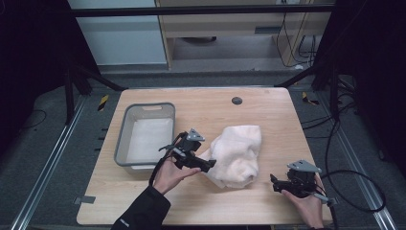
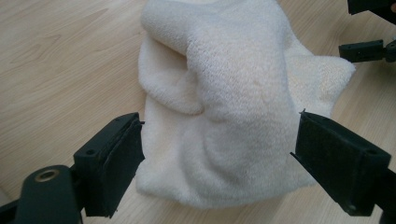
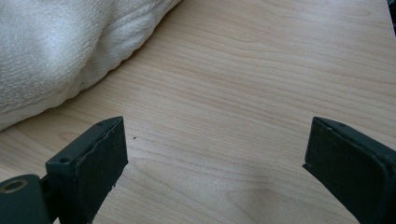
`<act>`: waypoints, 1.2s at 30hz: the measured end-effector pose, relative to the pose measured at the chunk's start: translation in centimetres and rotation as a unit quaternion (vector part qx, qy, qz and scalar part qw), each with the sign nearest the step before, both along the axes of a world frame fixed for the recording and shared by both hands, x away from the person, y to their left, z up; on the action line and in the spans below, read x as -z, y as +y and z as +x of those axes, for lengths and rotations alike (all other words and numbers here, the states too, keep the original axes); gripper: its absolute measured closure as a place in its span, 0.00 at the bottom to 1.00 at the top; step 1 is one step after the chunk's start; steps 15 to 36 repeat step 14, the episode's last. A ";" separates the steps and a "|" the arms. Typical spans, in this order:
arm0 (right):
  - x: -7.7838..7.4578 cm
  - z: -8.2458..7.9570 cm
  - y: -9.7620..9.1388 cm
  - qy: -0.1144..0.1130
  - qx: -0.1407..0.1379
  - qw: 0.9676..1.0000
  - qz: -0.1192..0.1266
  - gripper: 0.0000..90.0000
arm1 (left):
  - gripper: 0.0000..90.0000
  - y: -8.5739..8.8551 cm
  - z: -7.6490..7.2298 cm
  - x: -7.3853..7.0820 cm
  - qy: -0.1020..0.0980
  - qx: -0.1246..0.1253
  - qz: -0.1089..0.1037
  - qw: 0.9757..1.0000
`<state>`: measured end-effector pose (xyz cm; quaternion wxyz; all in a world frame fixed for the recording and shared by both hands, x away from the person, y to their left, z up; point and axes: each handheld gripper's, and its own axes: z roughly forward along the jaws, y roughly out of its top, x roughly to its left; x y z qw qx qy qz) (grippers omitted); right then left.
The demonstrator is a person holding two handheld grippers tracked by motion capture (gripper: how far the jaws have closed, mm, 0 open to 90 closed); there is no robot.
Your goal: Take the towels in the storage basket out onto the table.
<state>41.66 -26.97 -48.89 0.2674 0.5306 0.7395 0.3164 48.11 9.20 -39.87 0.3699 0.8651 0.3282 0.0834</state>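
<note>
A crumpled cream towel point(image 1: 237, 153) lies bunched on the wooden table point(image 1: 268, 110), a little right of centre. My left gripper point(image 1: 208, 164) points at the towel's near left edge, and its jaws stand wide. In the left gripper view the towel point(image 2: 233, 70) bulges between and beyond the jaws of the left gripper point(image 2: 217, 135), and neither pad presses on it. My right gripper point(image 1: 274, 184) rests near the table's front right, apart from the towel. The right gripper view has the right gripper point(image 3: 215, 135) open over bare wood, with the towel point(image 3: 46, 46) at the upper left.
A grey plastic bin point(image 1: 125, 129) stands at the table's left, holding nothing that I can see. A dark round grommet point(image 1: 236, 100) sits near the far edge. A black cable point(image 1: 354, 191) loops off the table's right side. Part of the right gripper point(image 2: 369, 49) shows far off in the left gripper view.
</note>
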 end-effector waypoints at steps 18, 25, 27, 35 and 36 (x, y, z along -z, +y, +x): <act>0.1 0.0 0.1 0.006 0.002 1.000 -0.004 0.06 | 0.17 4.9 -2.8 0.9 -0.017 -0.023 -0.027 0.999; 0.1 0.0 0.1 0.006 0.002 1.000 -0.004 0.06 | 0.17 4.9 -2.8 0.9 -0.017 -0.023 -0.027 0.999; 0.1 0.0 0.1 0.006 0.002 1.000 -0.004 0.06 | 0.17 4.9 -2.8 0.9 -0.017 -0.023 -0.027 0.999; 0.1 0.0 0.1 0.006 0.002 1.000 -0.004 0.06 | 0.17 4.9 -2.8 0.9 -0.017 -0.023 -0.027 0.999; 0.1 0.0 0.1 0.006 0.002 1.000 -0.004 0.06 | 0.17 4.9 -2.8 0.9 -0.017 -0.023 -0.027 0.999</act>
